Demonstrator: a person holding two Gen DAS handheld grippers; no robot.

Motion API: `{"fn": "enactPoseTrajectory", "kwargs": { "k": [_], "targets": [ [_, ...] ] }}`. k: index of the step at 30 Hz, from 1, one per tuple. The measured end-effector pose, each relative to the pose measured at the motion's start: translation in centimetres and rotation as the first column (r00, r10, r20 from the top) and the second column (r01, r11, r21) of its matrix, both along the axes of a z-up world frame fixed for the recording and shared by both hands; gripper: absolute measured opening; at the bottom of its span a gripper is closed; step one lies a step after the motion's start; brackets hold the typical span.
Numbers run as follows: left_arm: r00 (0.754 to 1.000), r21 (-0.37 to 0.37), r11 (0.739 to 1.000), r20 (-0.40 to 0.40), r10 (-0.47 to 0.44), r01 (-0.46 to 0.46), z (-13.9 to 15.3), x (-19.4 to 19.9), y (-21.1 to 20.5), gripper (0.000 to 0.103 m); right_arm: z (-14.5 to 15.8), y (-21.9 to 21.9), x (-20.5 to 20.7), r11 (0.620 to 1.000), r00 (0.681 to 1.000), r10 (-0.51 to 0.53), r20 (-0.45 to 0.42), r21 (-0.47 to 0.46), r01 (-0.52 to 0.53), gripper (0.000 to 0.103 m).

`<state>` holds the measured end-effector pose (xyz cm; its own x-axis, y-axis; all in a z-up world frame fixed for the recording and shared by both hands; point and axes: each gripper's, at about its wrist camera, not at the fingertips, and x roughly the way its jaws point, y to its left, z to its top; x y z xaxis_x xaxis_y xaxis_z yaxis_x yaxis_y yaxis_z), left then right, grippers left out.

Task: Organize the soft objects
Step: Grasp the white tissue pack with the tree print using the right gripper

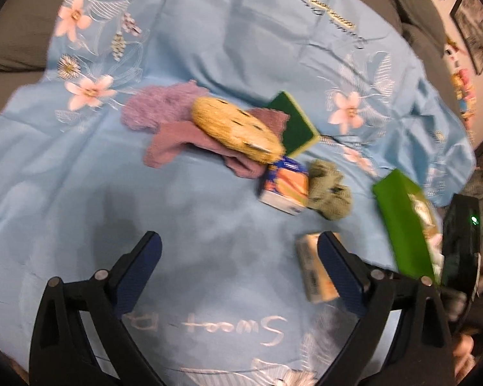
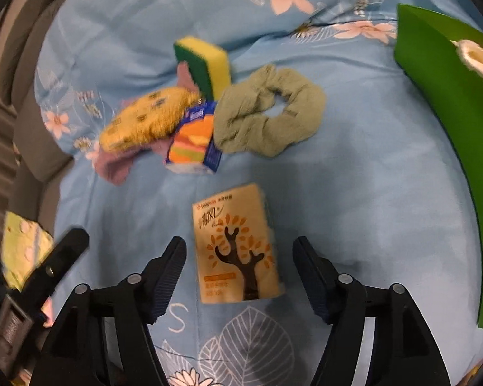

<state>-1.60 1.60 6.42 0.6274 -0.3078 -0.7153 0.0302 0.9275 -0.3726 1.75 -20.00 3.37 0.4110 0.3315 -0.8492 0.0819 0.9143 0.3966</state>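
On a blue floral cloth [image 1: 209, 48] lie a yellow cookie plush [image 1: 235, 128], purple cloths [image 1: 164, 109], a green-yellow sponge [image 1: 294, 122], an orange-blue tissue pack [image 1: 285, 186], a green scrunchie [image 1: 330, 193] and a cream tissue pack with a tree print [image 2: 238, 244]. My left gripper [image 1: 240, 257] is open and empty over bare cloth. My right gripper [image 2: 240, 263] is open, its fingers on either side of the cream tissue pack, not closed on it. The cream pack also shows in the left wrist view [image 1: 312, 267].
A green bin [image 2: 450, 122] stands at the right with a cream item [image 2: 476, 58] inside; it also shows in the left wrist view [image 1: 402, 222]. Grey sofa cushions [image 1: 19, 32] border the cloth. A pale yellow-green cloth [image 2: 22, 251] lies at the left edge.
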Motion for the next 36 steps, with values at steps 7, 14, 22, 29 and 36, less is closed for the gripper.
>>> {"fn": "enactPoseTrajectory", "kwargs": {
  "k": [7,14,22,29,36],
  "targets": [
    [0.981,-0.156,0.969,-0.002,-0.194,0.191,-0.5,-0.5,-3.5,0.065,1.7,-2.9,-0.6,0.994,0.995,-0.055,0.086,0.102,0.046,0.061],
    [0.921,-0.185,0.91,-0.049,-0.386,0.372,-2.5,0.0,-9.1,0.035,-0.8,-2.8,0.7,0.978,1.0,-0.02,-0.014,0.209,0.023,0.052],
    [0.871,-0.257,0.841,0.007,-0.491,0.476,-1.3,0.0,-12.1,0.005,-1.0,-2.2,0.8,0.952,0.999,0.04,-0.03,0.303,-0.029,0.043],
    [0.852,-0.144,0.84,0.065,-0.519,0.523,1.9,-1.0,-14.6,0.008,1.1,-5.7,-0.6,0.965,0.996,-0.078,0.03,0.252,0.068,0.042],
    [0.937,-0.063,0.935,0.011,-0.348,0.348,1.9,-0.9,-10.7,0.04,0.8,-5.7,-0.4,0.965,0.996,-0.087,0.005,0.249,0.083,0.042]
  ]
}}
